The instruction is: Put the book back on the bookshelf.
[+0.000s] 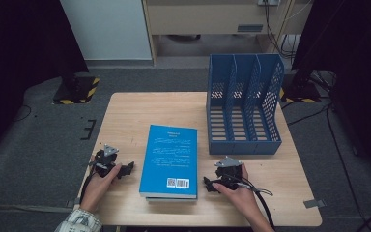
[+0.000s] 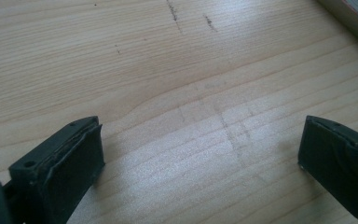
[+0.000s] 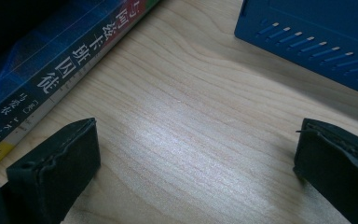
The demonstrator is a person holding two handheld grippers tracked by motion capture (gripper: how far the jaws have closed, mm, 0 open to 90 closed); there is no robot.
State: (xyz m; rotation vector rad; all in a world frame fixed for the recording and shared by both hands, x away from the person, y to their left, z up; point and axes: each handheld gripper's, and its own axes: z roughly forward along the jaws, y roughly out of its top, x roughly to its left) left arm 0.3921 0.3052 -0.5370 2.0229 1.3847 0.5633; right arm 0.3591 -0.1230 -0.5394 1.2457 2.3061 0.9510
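Note:
A blue book [image 1: 169, 159] lies flat in the middle of the wooden table [image 1: 130, 111], barcode toward the front edge; a second edge shows under it. Left of it, a hand holds my left gripper [image 1: 127, 168] low over the wood, jaws pointing at the book. The left gripper [image 2: 200, 158] is open, with bare wood between its jaws and the book's corner [image 2: 354, 18] beyond. My right gripper [image 1: 207, 184] sits right of the book. The right gripper [image 3: 196, 158] is also open and empty, with the book's printed spine [image 3: 60, 60] beside its left jaw.
A blue three-slot file rack [image 1: 244, 111] stands at the table's back right, open side facing up and forward; its perforated base [image 3: 317, 37] is close ahead in the right gripper view. Cables trail from both grippers toward the front edge. Dark floor surrounds the table.

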